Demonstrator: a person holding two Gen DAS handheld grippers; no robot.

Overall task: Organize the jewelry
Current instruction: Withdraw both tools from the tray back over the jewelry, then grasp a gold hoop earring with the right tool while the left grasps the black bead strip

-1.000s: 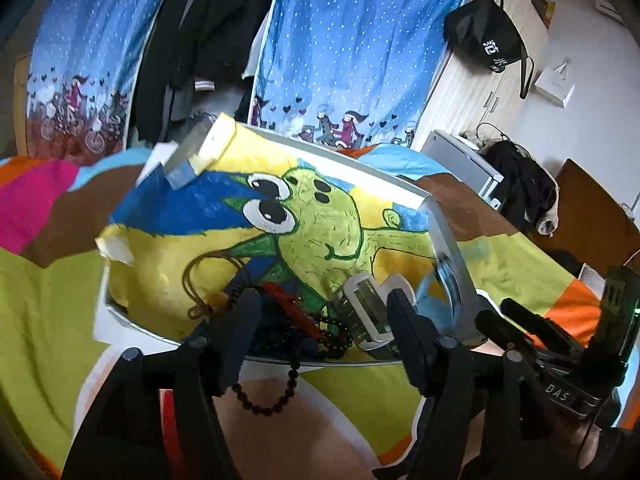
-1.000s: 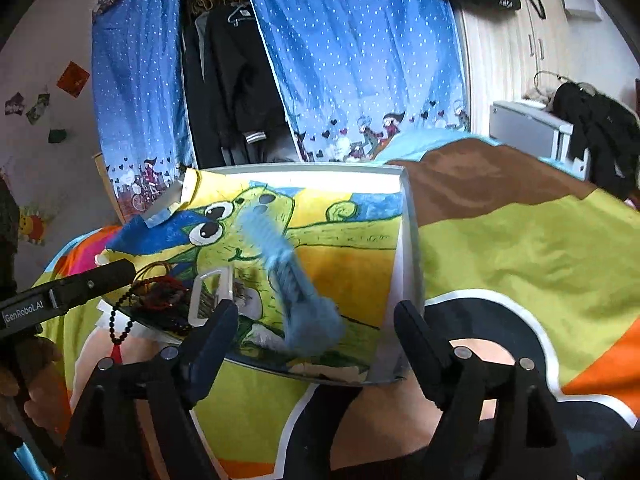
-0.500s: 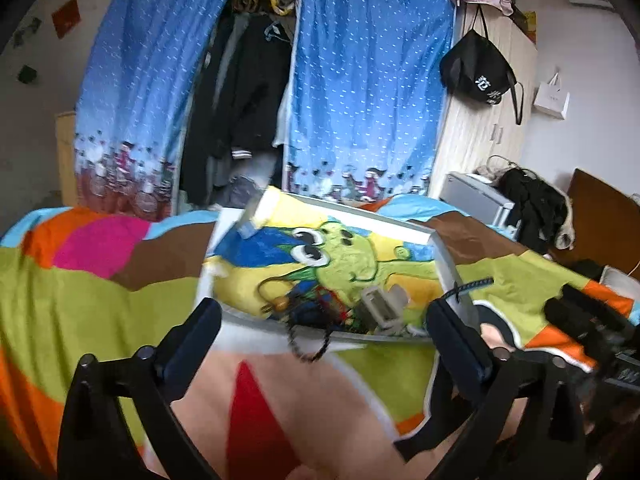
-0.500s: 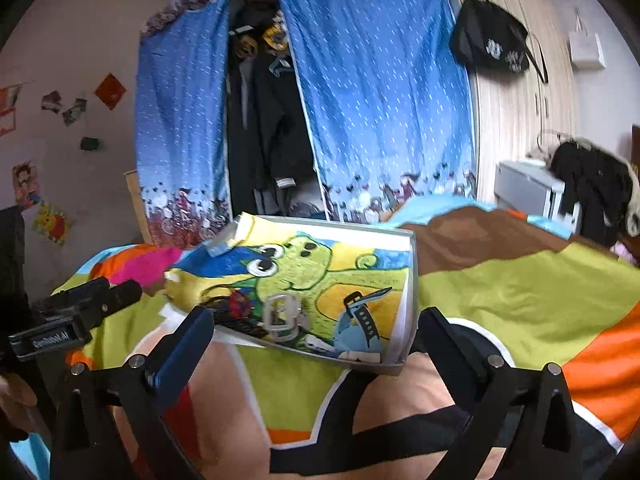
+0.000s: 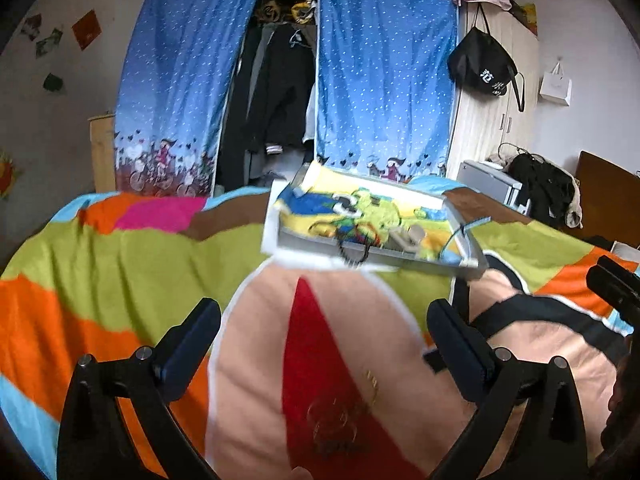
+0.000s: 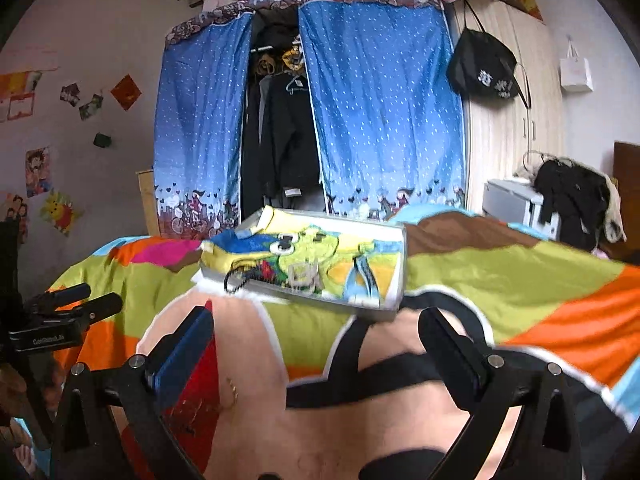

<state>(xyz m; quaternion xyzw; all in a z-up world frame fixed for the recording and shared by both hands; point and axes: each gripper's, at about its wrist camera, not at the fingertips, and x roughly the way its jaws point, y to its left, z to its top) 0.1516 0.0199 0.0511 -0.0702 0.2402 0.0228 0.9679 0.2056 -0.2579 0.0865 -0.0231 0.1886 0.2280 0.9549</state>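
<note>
- Left wrist view: the left gripper (image 5: 324, 338) hangs with fingers spread and empty, well short of the shallow white cartoon-lined tray (image 5: 320, 245) on the patchwork-coloured bed quilt (image 5: 120, 264). The black bead string (image 5: 352, 254) droops over the tray's front wall; better to approach low and pinch that slack loop.
- Right wrist view: the right gripper (image 6: 316, 350) is likewise wide apart and holding nothing. The pale hard-edged watch (image 6: 302, 276) and soft blue strap (image 6: 362, 274) lie inside the tray.

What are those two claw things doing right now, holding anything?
Left gripper: open, holding nothing, above the bedspread.
Right gripper: open, holding nothing, short of the tray.
</note>
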